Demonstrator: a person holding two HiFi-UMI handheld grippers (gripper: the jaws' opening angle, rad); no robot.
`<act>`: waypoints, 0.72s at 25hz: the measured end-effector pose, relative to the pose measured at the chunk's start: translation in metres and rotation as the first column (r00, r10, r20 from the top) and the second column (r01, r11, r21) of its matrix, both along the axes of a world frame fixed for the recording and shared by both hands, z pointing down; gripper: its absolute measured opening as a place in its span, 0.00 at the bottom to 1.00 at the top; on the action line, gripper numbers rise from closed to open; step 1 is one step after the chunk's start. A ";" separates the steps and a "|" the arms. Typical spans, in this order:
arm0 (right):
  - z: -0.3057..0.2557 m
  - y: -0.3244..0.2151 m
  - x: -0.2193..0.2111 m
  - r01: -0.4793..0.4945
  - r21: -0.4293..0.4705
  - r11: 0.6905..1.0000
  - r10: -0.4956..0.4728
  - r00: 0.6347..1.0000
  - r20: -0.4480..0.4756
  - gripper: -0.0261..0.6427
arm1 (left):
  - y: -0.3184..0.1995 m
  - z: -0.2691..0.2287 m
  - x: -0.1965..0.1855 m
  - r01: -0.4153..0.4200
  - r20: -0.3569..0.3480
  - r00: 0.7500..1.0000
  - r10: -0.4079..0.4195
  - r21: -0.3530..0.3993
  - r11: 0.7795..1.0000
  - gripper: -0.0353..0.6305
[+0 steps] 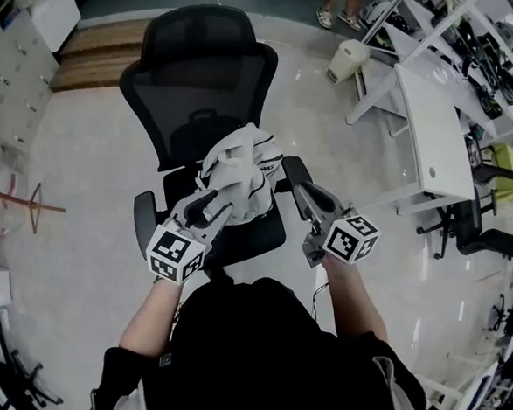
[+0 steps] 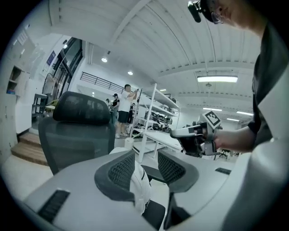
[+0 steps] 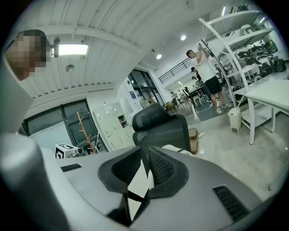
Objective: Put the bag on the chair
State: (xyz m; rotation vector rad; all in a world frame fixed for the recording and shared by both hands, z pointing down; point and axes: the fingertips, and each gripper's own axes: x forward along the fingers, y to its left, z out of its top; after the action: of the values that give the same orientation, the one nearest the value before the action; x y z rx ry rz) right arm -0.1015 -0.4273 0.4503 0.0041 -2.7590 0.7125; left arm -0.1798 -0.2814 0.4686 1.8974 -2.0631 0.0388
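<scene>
A white bag with black trim [image 1: 241,172] stands bunched on the seat of the black mesh office chair [image 1: 194,90], leaning on its backrest. My left gripper [image 1: 214,207] reaches it from the lower left. In the left gripper view, the bag [image 2: 140,180] lies against the left pad of my left gripper [image 2: 145,164], with a gap to the right pad, so the jaws are open. My right gripper [image 1: 300,190] hovers beside the chair's right armrest, clear of the bag. In the right gripper view, its jaws [image 3: 144,164] are closed to a slit, and no thing shows gripped between them.
A white desk [image 1: 437,133] and shelving stand at the right, with a white bin [image 1: 347,59] behind the chair. More office chairs [image 1: 474,232] sit at the far right. A wooden step [image 1: 101,53] and lockers are at the left. People stand at the back [image 2: 123,108].
</scene>
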 end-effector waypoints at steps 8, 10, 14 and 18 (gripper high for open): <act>-0.057 0.044 0.096 -0.015 0.174 0.985 -0.002 0.995 0.096 0.12 | 0.017 -0.055 0.084 0.017 0.130 0.991 -0.017 0.002 1.000 0.26; -0.059 0.056 0.126 -0.012 0.199 0.980 -0.008 0.995 0.100 0.11 | 0.019 -0.063 0.110 0.017 0.125 0.992 -0.019 0.013 1.000 0.25; -0.066 0.078 0.176 0.030 0.221 0.975 -0.057 0.992 0.117 0.10 | 0.030 -0.080 0.161 0.051 0.105 0.993 -0.053 0.025 0.998 0.22; -0.067 0.097 0.209 0.063 0.241 0.969 -0.098 0.986 0.133 0.09 | 0.049 -0.087 0.196 0.063 0.113 0.992 -0.062 -0.005 0.998 0.20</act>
State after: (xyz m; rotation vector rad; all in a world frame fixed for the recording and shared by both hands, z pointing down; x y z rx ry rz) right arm 0.1079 -0.3302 0.3838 -0.1136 -2.9460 0.3740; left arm 0.0163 -0.2329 0.3819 1.8636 -2.1913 0.1425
